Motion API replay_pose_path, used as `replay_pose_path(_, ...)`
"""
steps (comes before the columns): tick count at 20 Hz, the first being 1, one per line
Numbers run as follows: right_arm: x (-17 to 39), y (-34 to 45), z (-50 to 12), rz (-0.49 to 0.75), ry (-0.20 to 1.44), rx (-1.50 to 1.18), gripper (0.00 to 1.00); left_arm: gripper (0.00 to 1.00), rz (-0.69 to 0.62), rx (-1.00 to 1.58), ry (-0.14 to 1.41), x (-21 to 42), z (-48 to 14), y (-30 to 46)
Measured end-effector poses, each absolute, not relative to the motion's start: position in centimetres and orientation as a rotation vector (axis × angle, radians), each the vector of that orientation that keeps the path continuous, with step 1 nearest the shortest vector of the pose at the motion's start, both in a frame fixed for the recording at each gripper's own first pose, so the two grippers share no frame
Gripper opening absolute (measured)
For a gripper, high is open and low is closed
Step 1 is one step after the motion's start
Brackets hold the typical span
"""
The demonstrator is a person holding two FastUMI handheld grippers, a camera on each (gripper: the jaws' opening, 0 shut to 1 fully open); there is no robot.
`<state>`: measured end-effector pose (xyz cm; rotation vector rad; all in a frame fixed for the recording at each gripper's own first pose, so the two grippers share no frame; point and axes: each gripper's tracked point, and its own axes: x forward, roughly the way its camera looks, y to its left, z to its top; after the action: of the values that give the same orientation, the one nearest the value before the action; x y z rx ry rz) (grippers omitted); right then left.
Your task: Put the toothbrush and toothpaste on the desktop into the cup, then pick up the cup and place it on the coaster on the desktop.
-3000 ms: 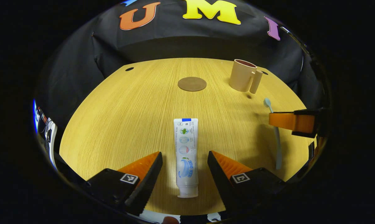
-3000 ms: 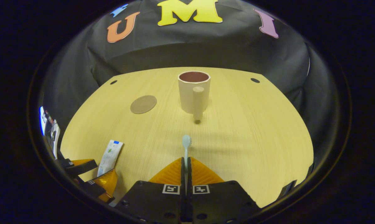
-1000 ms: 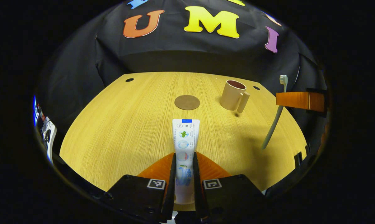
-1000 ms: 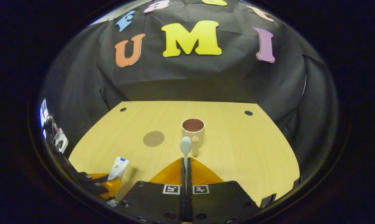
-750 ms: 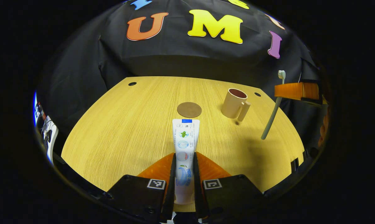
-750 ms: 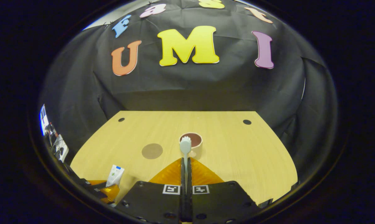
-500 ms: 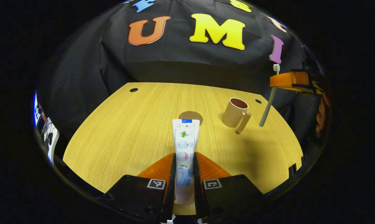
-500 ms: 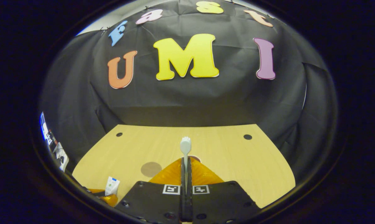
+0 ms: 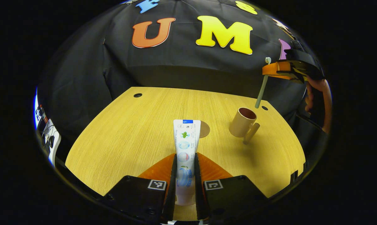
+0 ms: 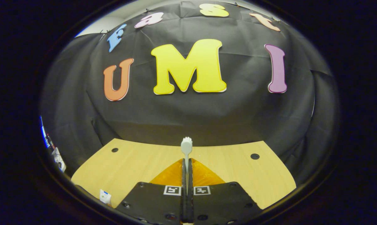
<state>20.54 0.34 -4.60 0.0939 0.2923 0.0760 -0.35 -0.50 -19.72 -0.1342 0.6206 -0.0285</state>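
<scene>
Left gripper view: beige handled cup (image 9: 243, 122) upright on the wooden tabletop (image 9: 129, 134), round brown coaster (image 9: 204, 129) half hidden behind the white toothpaste tube (image 9: 185, 147) clamped in the left tool (image 9: 185, 175). Right tool (image 10: 187, 175), raised, pinching the pale toothbrush (image 10: 186, 147), handle end just above the cup.

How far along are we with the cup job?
Both pickups look done. The right claw holds the toothbrush handle-down above the cup; the left claw grips the toothpaste. Left: drop both in, then move the cup onto the coaster.
</scene>
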Motion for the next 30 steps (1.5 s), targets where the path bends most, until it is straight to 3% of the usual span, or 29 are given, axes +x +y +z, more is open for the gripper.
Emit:
replay_pose_path(15,23.3,0.5,-14.2,0.031,0.459,0.118,0.00,0.30,-0.050,-0.057,0.628,1.9,-20.2,-0.5)
replay_pose_path(17,22.9,0.7,-15.8,0.036,0.494,0.126,0.05,0.30,-0.059,-0.051,0.613,2.3,-19.9,-0.6)
replay_pose_path(19,22.7,0.7,-15.8,0.044,0.504,0.130,0.18,0.30,-0.067,-0.051,0.599,2.3,-19.5,-0.9)
replay_pose_path(20,22.5,0.6,-16.0,0.043,0.506,0.127,0.37,0.30,-0.073,-0.048,0.597,2.3,-19.4,-1.1)
replay_pose_path(21,22.4,0.5,-15.9,0.047,0.506,0.128,0.47,0.30,-0.078,-0.043,0.591,2.4,-19.2,-1.3)
replay_pose_path(22,22.2,0.5,-15.8,0.047,0.503,0.127,0.63,0.30,-0.081,-0.041,0.580,2.6,-18.8,-1.3)
replay_pose_path(27,20.4,-0.4,-13.8,0.052,0.474,0.122,0.66,0.30,-0.102,-0.056,0.495,4.0,-16.4,-3.3)
replay_pose_path(29,19.5,-1.2,-13.3,0.054,0.468,0.122,0.62,0.30,-0.108,-0.064,0.454,5.5,-15.2,-4.6)
replay_pose_path(30,19.1,-1.7,-13.0,0.053,0.465,0.121,0.66,0.30,-0.109,-0.069,0.431,6.0,-14.6,-5.2)
